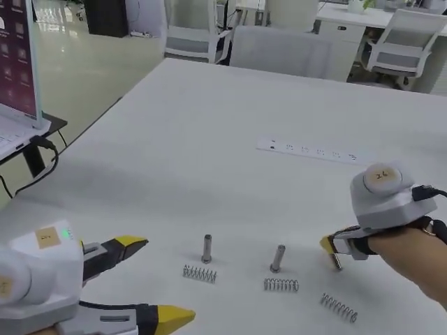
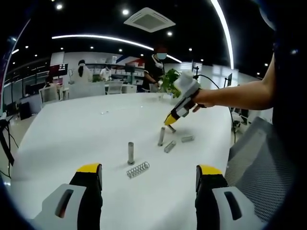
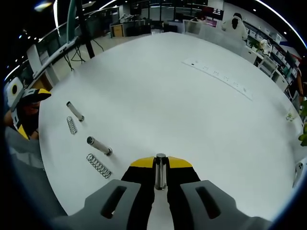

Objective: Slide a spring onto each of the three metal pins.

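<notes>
Right gripper (image 3: 160, 162) closed on metal pin (image 3: 160, 175). Left gripper (image 2: 149, 168) held wide open, nothing gripped. Two other pins (image 1: 207, 248) seen upright on table (image 1: 209, 139), springs (image 1: 200, 273) laid beside.

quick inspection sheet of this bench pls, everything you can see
surface: white table, no spills seen
job's things: left pin and middle pin standing; left spring, middle spring and right spring lying loose, none on a pin
clutter: power strip
grippers: left hand-held gripper open, holding nothing; right hand-held gripper shut on third pin
cables: black cable by laptop, beside the table
surroundings: office chairs, people at far desks
</notes>
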A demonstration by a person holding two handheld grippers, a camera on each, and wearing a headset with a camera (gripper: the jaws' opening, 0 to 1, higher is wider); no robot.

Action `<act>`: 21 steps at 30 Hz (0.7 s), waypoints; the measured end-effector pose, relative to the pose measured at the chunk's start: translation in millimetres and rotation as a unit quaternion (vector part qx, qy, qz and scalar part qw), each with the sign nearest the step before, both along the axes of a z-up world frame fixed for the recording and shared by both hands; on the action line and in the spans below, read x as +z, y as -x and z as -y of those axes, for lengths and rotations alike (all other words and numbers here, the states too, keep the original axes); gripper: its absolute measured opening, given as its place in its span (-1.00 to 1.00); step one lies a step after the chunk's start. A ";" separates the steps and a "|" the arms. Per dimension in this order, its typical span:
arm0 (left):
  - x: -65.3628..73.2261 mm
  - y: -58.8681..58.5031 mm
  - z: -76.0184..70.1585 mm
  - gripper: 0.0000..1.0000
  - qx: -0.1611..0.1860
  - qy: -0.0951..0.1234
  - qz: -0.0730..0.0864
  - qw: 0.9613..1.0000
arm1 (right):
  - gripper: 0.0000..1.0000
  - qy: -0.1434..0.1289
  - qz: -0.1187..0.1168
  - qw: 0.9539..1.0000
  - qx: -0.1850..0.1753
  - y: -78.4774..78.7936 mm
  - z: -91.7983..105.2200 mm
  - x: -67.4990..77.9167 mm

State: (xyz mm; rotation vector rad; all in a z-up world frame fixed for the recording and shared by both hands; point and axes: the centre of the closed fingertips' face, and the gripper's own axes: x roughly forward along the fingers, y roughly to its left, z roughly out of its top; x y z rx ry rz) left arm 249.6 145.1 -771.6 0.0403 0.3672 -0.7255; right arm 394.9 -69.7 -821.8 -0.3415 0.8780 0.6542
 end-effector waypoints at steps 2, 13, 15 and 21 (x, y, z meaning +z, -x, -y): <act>1.3 0.5 0.6 0.53 -0.002 -0.001 0.002 1.000 | -0.89 -0.002 0.005 1.000 0.000 0.5 0.9 2.3; 4.7 4.4 2.6 0.53 -0.008 -0.005 0.009 1.000 | -0.89 -0.007 0.015 1.000 -0.005 15.1 8.3 8.0; 5.4 5.1 4.0 0.53 -0.008 -0.005 0.009 1.000 | -0.89 -0.007 0.014 1.000 -0.006 16.5 9.4 8.5; 7.9 5.2 7.3 0.53 -0.012 -0.008 0.012 1.000 | -0.89 -0.008 0.017 1.000 -0.007 21.2 13.9 9.3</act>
